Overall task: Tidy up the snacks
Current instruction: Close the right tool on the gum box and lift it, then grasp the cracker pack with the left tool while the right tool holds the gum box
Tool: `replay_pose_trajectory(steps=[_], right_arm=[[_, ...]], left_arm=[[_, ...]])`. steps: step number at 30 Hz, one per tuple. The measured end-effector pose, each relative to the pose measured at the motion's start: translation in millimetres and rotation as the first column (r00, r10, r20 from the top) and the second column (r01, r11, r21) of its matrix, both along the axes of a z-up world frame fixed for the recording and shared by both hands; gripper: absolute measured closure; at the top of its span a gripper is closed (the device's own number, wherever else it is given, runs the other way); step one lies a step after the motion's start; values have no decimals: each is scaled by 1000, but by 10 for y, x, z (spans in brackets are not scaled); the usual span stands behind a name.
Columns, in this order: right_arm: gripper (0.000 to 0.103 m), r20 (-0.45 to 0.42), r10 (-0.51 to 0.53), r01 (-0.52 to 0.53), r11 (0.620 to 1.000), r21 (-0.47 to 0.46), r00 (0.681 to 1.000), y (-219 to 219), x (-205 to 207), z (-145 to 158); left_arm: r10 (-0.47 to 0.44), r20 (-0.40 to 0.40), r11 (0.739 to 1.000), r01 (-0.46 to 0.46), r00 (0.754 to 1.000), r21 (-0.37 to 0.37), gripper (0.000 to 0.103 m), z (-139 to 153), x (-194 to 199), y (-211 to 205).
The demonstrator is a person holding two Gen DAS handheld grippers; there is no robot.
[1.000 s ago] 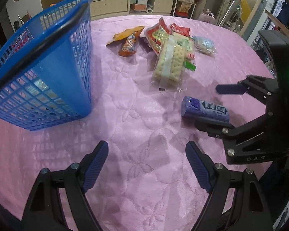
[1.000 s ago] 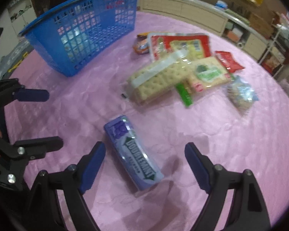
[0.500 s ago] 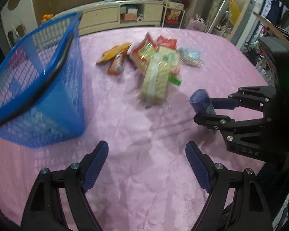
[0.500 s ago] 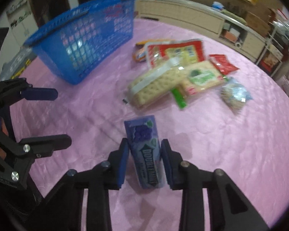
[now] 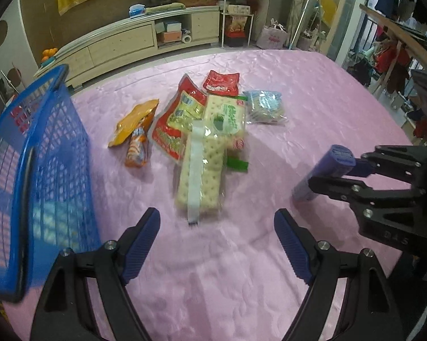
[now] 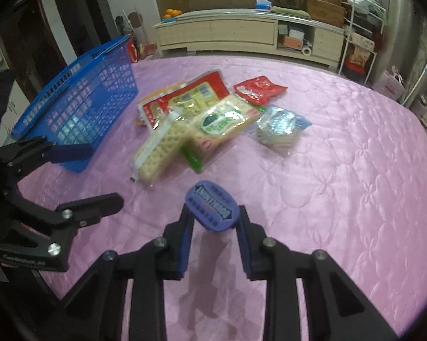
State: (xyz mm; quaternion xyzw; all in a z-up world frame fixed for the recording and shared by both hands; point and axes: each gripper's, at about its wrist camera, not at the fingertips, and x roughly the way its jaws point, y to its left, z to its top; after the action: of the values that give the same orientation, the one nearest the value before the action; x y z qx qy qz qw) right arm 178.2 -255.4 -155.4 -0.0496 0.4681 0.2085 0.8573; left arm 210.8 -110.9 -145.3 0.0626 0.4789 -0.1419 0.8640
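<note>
While its jaws are closing, the right gripper [image 6: 214, 228] clamps the gum pack [image 6: 212, 209], seemingly lifted; the basket [image 6: 79, 108] sits far left; the left gripper [image 5: 216, 241] gapes, holding nothing.

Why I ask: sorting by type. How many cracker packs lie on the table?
2: the white-banded pack at the pile's near end, and the green-labelled pack behind it, overlapping. More could be hidden underneath.
</note>
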Motion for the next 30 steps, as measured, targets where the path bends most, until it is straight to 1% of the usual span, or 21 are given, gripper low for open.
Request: replay_pose_trajectory(steps=[4, 11, 13, 16, 17, 18, 19, 20, 21, 22, 24, 26, 30], right_arm=[[70, -8, -28, 28, 999, 29, 1000, -64, 99, -6], [70, -42, -43, 47, 996, 78, 998, -90, 283, -34], [70, -47, -46, 50, 996, 80, 998, -82, 318, -45], [70, -52, -54, 58, 995, 76, 997, -69, 357, -51], [70, -54, -53, 57, 995, 76, 997, -65, 370, -53], [70, -55, -54, 58, 996, 75, 997, -59, 380, -52], [69, -55, -56, 60, 995, 74, 997, -59, 385, -52], [69, -56, -56, 60, 995, 74, 997, -55, 388, -51], [69, -57, -58, 62, 995, 73, 997, -54, 387, -49], [69, -59, -61, 65, 995, 73, 996, -55, 387, -46], [69, -66, -64, 69, 994, 78, 996, -59, 372, -41], [69, -76, -68, 74, 994, 85, 995, -59, 347, -21], [69, -61, -68, 73, 992, 99, 996, -37, 241, 108]], left_arm=[[8, -13, 1000, -7, 1000, 15, 22, -74, 193, -11], [13, -59, 998, -9, 998, 68, 22, -323, 542, -9], [29, -65, 997, -23, 997, 77, 22, -383, 618, 14], [21, -91, 996, -13, 996, 83, 22, -468, 697, 16], [18, -95, 996, -10, 995, 86, 24, -487, 719, 8], [15, -96, 996, -7, 995, 88, 34, -505, 727, 4], [14, -105, 997, -5, 994, 80, 38, -520, 731, 6], [12, -114, 999, -6, 993, 51, 50, -518, 721, 13], [18, -113, 999, -13, 993, 51, 61, -500, 709, 8], [23, -105, 997, -15, 994, 73, 61, -478, 683, -4], [22, -80, 996, -15, 997, 83, 61, -422, 593, 4], [19, -63, 998, -15, 998, 64, 61, -329, 506, 33], [25, -13, 999, -25, 1000, 22, 61, -37, 277, 99]])
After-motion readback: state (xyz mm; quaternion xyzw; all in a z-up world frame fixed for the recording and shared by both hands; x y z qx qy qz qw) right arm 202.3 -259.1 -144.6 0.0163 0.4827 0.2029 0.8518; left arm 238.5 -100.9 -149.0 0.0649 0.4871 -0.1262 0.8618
